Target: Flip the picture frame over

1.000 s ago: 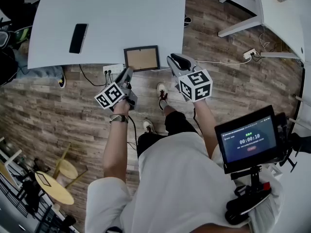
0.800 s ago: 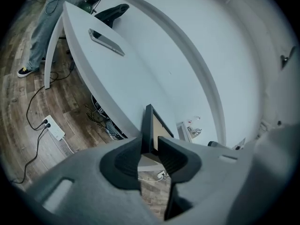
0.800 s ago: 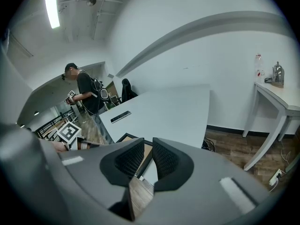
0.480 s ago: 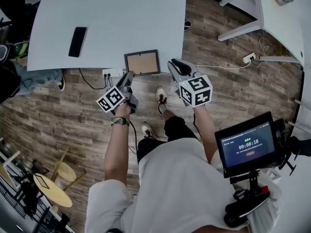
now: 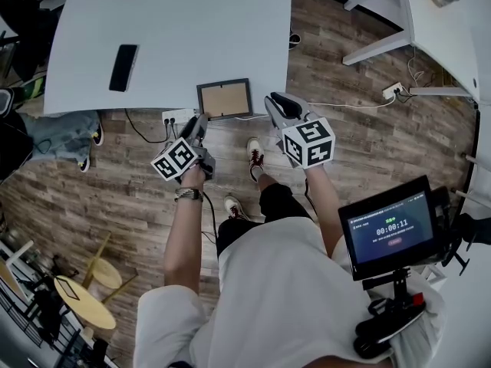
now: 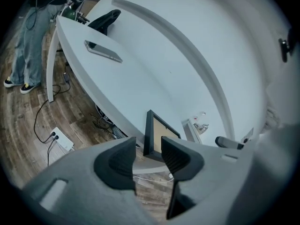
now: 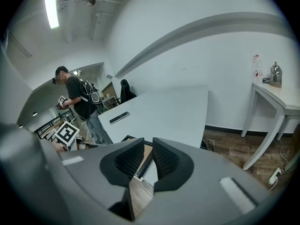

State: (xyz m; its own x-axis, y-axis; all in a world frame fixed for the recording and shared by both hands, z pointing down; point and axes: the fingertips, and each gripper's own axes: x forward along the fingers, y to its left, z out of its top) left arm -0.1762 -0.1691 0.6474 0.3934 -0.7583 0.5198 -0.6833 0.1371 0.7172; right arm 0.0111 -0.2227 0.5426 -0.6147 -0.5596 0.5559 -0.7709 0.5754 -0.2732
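Observation:
The picture frame (image 5: 224, 99) is small and black-edged with a brown panel facing up. It lies flat on the white table (image 5: 192, 29) at its near edge. My left gripper (image 5: 201, 119) hovers just short of the frame's left near corner. Its jaws are opening, with nothing between the pads. In the left gripper view the frame (image 6: 157, 136) shows beyond the gap of that gripper (image 6: 147, 154). My right gripper (image 5: 278, 103) is off the frame's right side, jaws narrowly apart and empty. In the right gripper view the frame (image 7: 127, 138) lies past the gripper (image 7: 148, 157).
A black phone (image 5: 123, 67) lies at the table's left. A power strip (image 5: 178, 116) and cables sit on the wood floor under the table edge. Another white table (image 5: 445, 29) stands at the right. A person (image 7: 77, 97) stands beyond the table's far left.
The left gripper has turned slightly near the frame's left corner. The right gripper and the frame have stayed in place on the table.

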